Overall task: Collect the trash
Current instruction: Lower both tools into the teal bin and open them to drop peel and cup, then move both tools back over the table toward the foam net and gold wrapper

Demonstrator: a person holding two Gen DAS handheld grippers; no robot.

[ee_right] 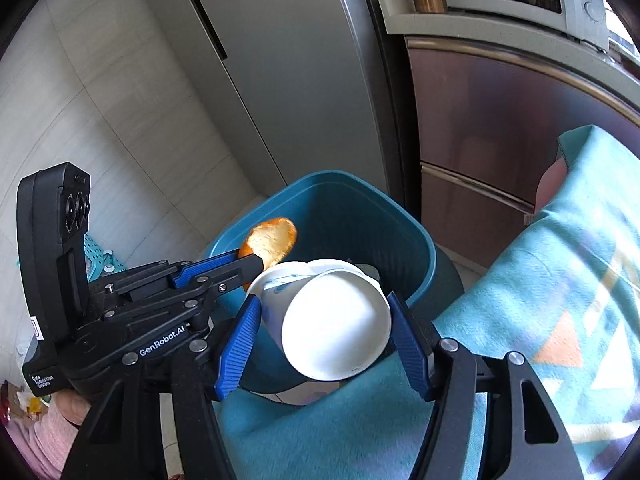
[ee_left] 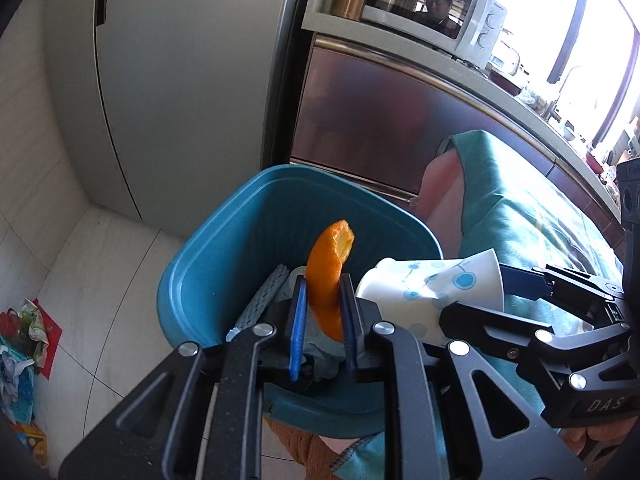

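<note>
- At the far left of the left wrist view we see a heap of crumpled wrappers [ee_left: 22, 344] on the tiled floor [ee_left: 100, 280], against the wall and well apart from the bin.
- Further right in that view stands a teal bin [ee_left: 208, 248], its open mouth facing us; a grey perforated strip [ee_left: 264, 292] leans against its inner left wall.
- Our left gripper [ee_left: 323, 312] is clenched on an orange peel [ee_left: 328, 268]: the two blue pads press on the lower part of the peel, and the curled upper part sticks up above the bin's mouth, within the rim.
- Just right of the peel we see a white paper cup [ee_left: 440, 284] with blue circles, lying on its side over the near right corner of the bin's rim.
- From the right wrist view, our right gripper [ee_right: 326, 336] grasps that cup across its body; a blue pad sits against each side and the cup's white base faces the camera.
- In the same view the left gripper [ee_right: 224, 268] comes in from the left, its tips holding the peel [ee_right: 272, 242] over the left edge of the bin [ee_right: 360, 208].
- A thumb [ee_right: 72, 404] shows beneath the left gripper's body, at the lower left.
- Right of the bin lies a teal patterned cloth [ee_right: 540, 280] draped over something, its near edge touching the bin's side.
- Behind the bin stand a grey fridge [ee_left: 180, 80] and a brown cabinet [ee_right: 500, 120], with a white microwave [ee_left: 432, 12] on the counter above.
</note>
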